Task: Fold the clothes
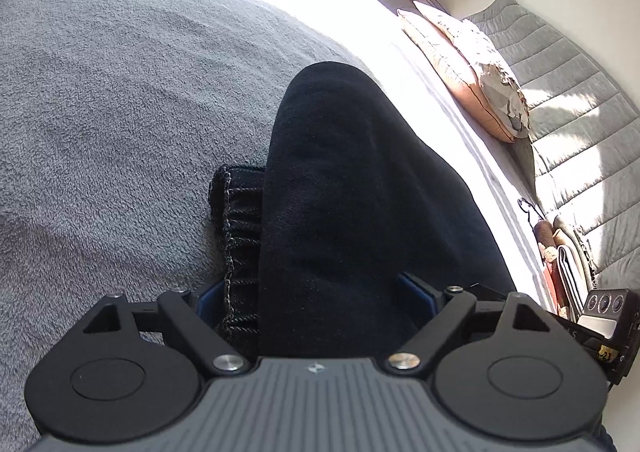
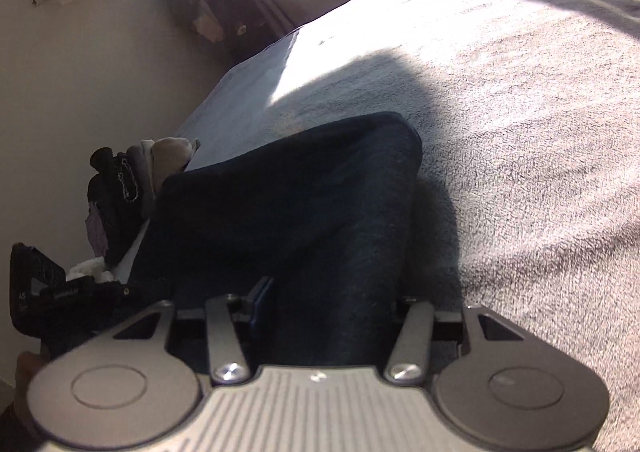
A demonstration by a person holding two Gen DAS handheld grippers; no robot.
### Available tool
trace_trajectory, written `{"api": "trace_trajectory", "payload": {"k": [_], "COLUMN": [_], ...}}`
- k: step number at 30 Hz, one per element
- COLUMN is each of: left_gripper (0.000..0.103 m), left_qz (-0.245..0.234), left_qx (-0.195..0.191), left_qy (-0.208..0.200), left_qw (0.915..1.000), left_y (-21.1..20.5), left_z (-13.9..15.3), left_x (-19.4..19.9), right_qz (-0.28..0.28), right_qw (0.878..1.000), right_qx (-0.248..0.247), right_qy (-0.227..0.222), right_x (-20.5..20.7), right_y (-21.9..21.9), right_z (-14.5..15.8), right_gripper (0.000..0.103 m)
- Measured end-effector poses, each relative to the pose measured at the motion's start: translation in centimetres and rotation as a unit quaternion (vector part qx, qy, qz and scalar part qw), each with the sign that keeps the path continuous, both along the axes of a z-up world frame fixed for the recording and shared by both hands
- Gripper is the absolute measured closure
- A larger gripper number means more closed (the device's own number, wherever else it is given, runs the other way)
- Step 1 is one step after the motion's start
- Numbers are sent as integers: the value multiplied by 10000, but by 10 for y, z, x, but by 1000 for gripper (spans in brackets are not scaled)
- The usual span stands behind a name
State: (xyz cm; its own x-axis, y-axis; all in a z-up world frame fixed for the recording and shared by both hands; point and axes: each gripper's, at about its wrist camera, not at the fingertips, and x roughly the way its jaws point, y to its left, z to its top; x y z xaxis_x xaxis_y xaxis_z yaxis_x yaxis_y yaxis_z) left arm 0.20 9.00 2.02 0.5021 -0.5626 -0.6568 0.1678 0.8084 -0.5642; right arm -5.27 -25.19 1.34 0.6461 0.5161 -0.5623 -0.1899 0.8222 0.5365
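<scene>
A dark folded garment (image 1: pixel 340 192) with a gathered elastic waistband (image 1: pixel 240 220) lies on the grey fleece blanket (image 1: pixel 120 112) of a bed. My left gripper (image 1: pixel 312 292) stands wide around its near end. The cloth fills the gap and reaches both blue pads (image 1: pixel 416 288), with no clear squeeze showing. In the right wrist view the same garment (image 2: pixel 300 212) runs forward between the fingers of my right gripper (image 2: pixel 332 300). Those jaws stand partly apart with the cloth loose between them, and the left blue pad (image 2: pixel 262 298) sits clear of the fabric.
Peach and patterned pillows (image 1: pixel 468 72) lean on a grey quilted headboard (image 1: pixel 580 124) at the right. A hanging pocket with items (image 1: pixel 560 264) sits by the bed edge. Other small clothes (image 2: pixel 132 188) are piled at the bed's left edge by the wall (image 2: pixel 80 72). Sunlight washes out the far blanket.
</scene>
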Motion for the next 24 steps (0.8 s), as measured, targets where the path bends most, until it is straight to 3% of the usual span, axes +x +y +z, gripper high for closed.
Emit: {"api": "trace_trajectory", "payload": {"k": [6,12,17,24], "left_gripper": [21,33,44,48], "left_qz": [115,132,100,-118], "left_qx": [344,620,473,322], "left_qy": [-77,-260,-262,-282], "left_qw": [9993,9977,9985,9990], "left_y": [-9,-11,-12,-46], "left_z": [7,19,23,26], "left_x": [1,-1,-1,1], "right_qz": [160,159,245,-27], "right_qw": [9956,9938,9858,9789], "right_qx": [-703,-784,-1183,-1408], "right_qy": [-592,-774,-1171,-1484], "right_x": [-10,-12,-22,-29], "right_y": [19,21,24,6], "right_z": [16,20,32,49], "right_gripper": [66,71,72,73]}}
